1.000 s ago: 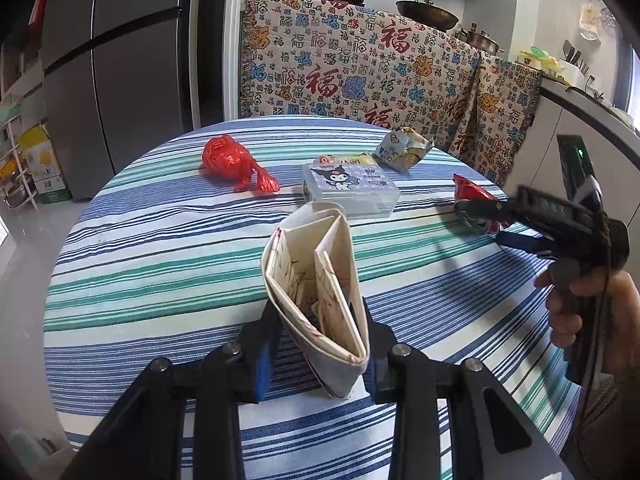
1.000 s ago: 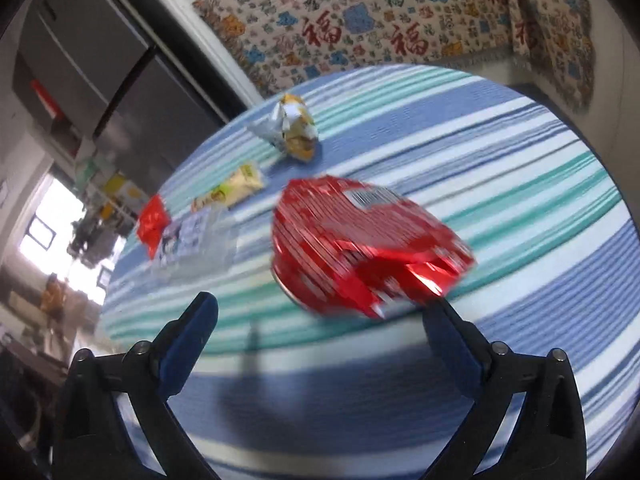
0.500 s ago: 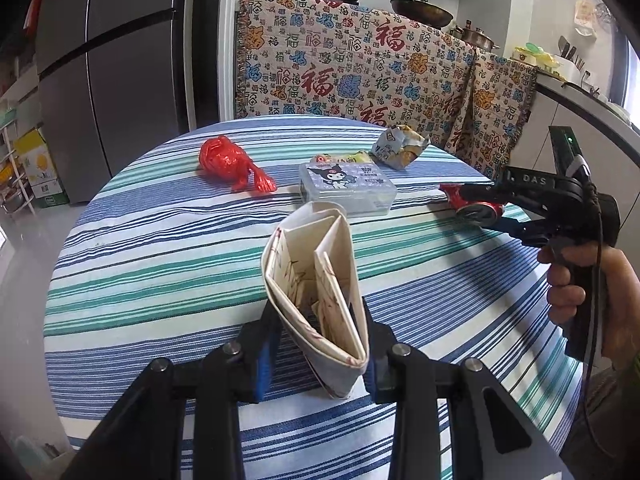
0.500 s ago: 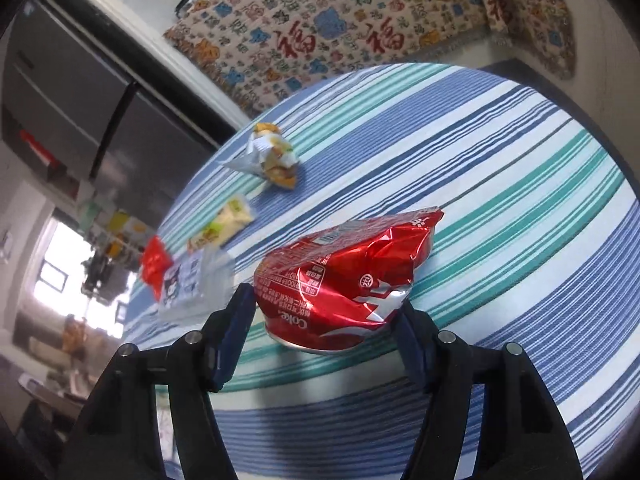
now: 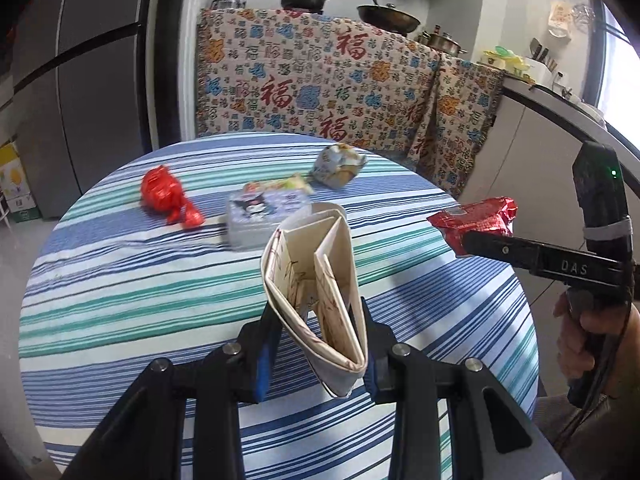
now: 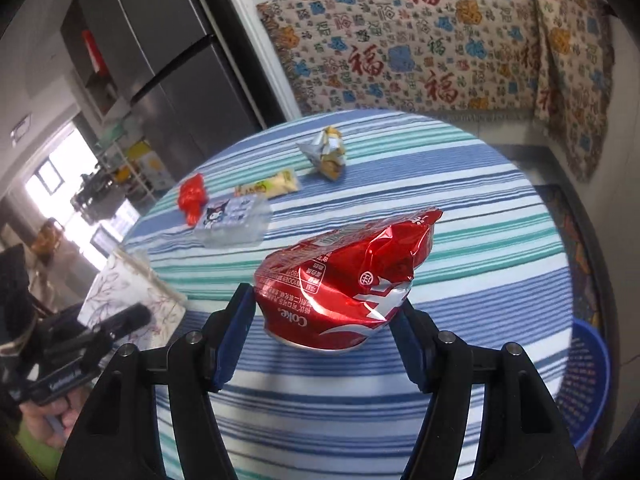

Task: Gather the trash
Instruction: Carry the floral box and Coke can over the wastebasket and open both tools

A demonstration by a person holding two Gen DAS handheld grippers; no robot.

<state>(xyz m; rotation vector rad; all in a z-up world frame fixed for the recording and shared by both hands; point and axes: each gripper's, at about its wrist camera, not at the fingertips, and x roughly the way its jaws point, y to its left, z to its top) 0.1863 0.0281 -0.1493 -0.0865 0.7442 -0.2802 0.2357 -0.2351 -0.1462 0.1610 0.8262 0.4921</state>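
Observation:
My left gripper [image 5: 316, 344] is shut on a folded paper bag [image 5: 316, 288] with a twig print, held upright with its mouth open above the striped round table [image 5: 120, 280]. My right gripper [image 6: 326, 328] is shut on a crushed red Coke can [image 6: 344, 280], lifted clear of the cloth. In the left wrist view that can [image 5: 476, 222] hangs at the right, level with the bag's mouth. In the right wrist view the bag [image 6: 132, 292] shows at the lower left. On the table lie a red crumpled wrapper [image 5: 168, 198], a yellow snack packet [image 6: 268, 188] and a crumpled silver-yellow wrapper [image 5: 338, 164].
A clear plastic box with a cartoon label [image 5: 264, 216] sits mid-table behind the bag. A blue basket [image 6: 584, 380] stands on the floor past the table's right edge. A patterned cloth [image 5: 320, 84] covers the counter behind, and a grey fridge [image 5: 80, 80] stands at the left.
The right gripper closed on the red can and lifted it off the table toward the bag. The left gripper rose a little with the bag still held.

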